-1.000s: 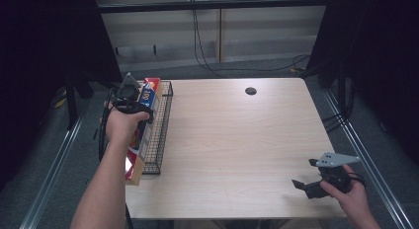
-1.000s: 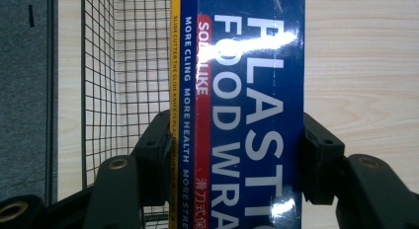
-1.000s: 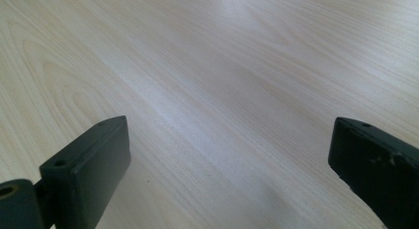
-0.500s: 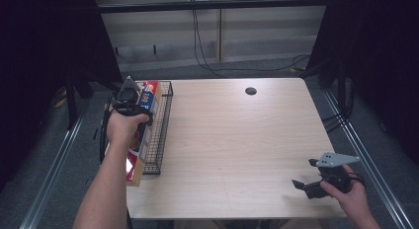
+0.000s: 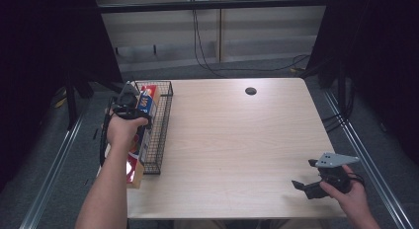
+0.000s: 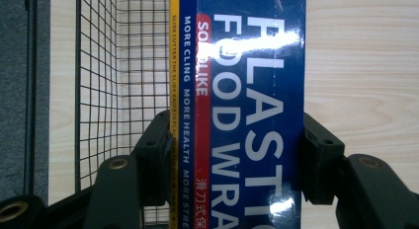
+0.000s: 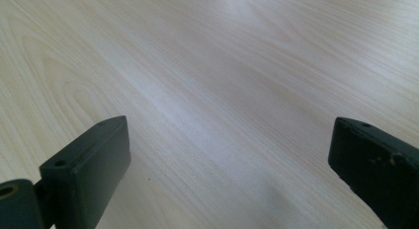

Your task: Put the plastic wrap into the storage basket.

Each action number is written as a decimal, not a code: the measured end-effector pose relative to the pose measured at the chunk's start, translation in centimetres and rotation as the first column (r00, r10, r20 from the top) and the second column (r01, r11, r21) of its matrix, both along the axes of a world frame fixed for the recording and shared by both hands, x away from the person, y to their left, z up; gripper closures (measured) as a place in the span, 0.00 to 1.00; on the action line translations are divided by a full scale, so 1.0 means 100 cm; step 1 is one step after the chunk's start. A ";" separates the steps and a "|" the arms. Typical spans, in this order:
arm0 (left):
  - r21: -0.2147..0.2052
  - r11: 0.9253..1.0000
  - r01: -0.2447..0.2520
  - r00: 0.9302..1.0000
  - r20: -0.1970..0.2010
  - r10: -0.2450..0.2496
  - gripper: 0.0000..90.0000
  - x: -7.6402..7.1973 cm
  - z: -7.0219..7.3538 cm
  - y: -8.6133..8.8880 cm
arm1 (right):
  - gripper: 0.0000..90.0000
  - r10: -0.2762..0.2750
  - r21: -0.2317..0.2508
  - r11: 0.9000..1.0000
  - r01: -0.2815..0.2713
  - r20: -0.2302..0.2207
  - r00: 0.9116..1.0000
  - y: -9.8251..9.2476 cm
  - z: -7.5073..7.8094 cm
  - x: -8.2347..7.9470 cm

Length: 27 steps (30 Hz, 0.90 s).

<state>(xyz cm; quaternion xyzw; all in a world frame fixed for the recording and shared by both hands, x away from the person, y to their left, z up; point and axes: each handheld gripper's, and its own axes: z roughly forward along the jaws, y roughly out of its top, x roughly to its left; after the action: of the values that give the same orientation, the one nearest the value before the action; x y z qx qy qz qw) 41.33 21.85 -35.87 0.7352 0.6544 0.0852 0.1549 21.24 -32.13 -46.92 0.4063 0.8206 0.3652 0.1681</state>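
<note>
In the high view, the left gripper (image 5: 132,101) is holding a blue wrap box (image 5: 146,101) over the far end of the wire basket (image 5: 167,121) at the table's (image 5: 237,140) left edge, while the right gripper (image 5: 316,182) is hanging over the near right corner with nothing between its jaws; a red box (image 5: 133,167) is showing under the forearm at the basket's near end. In the left gripper view, both jaws are pressing the long sides of the wrap box (image 6: 242,110), with basket mesh (image 6: 113,81) to one side and bare wood to the other, so whether it is going in or coming out I cannot tell. In the right gripper view, the jaws are standing wide apart over bare table (image 7: 212,91). Judging from this, the carrying step is in hand; the next move is calling for keeping the box level and clear of the basket rim before letting go
</note>
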 end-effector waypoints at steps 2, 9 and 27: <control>0.002 1.000 -0.002 1.000 0.001 0.002 0.48 0.000 -0.002 0.001 | 0.03 0.001 -0.001 1.000 -0.001 0.000 1.000 0.000 -0.001 0.000; 0.011 1.000 -0.013 1.000 -0.004 0.013 0.48 0.001 -0.006 0.003 | 0.03 0.004 -0.008 1.000 -0.004 -0.002 1.000 0.001 -0.001 0.001; 0.017 1.000 -0.018 1.000 -0.016 0.018 0.48 0.007 -0.009 0.001 | 0.03 0.004 -0.004 1.000 -0.004 -0.003 1.000 0.000 -0.001 0.000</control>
<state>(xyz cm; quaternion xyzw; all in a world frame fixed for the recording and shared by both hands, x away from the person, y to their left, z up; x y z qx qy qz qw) 42.02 21.95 -36.79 0.7312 0.6615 0.0864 0.1426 21.24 -32.12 -47.00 0.4049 0.8222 0.3635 0.1670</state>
